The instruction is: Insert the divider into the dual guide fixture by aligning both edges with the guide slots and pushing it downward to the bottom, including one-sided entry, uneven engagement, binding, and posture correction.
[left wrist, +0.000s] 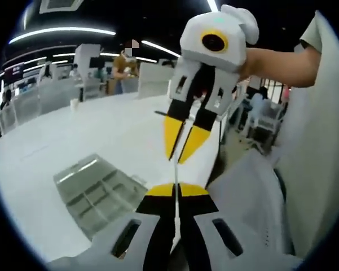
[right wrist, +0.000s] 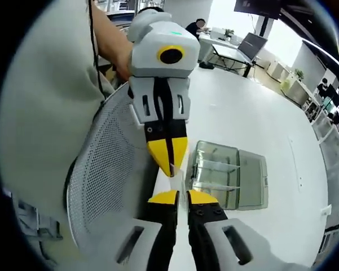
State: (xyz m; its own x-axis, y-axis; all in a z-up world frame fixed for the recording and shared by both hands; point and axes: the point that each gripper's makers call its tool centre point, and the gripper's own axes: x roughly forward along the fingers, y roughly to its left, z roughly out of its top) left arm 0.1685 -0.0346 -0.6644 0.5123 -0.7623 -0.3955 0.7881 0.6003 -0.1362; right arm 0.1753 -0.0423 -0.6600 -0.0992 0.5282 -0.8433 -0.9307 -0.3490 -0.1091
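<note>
Clear, thin plastic is what both tools are dealing with: a transparent divider sheet (left wrist: 175, 195), seen edge-on as a pale line, runs between the left tool (left wrist: 176, 191) and the right tool (left wrist: 180, 152) in the left gripper view, and shows again as a faint pane (right wrist: 179, 172) between the two sets of yellow tips in the right gripper view. Each tool looks clenched on one end of this sheet, the right tool (right wrist: 177, 197) from below in its own view and the left tool (right wrist: 168, 165) from above. The sheet is held in the air, well apart from the transparent rectangular guide fixture with inner partitions (right wrist: 228, 174), which lies flat on the white worktop (right wrist: 259, 113); the same fixture (left wrist: 96, 189) sits lower left in the left gripper view. By its look the divider is light, stiff enough to keep its line, slippery and likely to crack or bow if squeezed askew, so gripping near the two end edges seems sensible, leaving the lower edge free for the slots. Open worktop surrounds the fixture, while a grey mesh chair back (right wrist: 110, 180) and the person's pale shirt (right wrist: 45, 113) crowd the near side.
</note>
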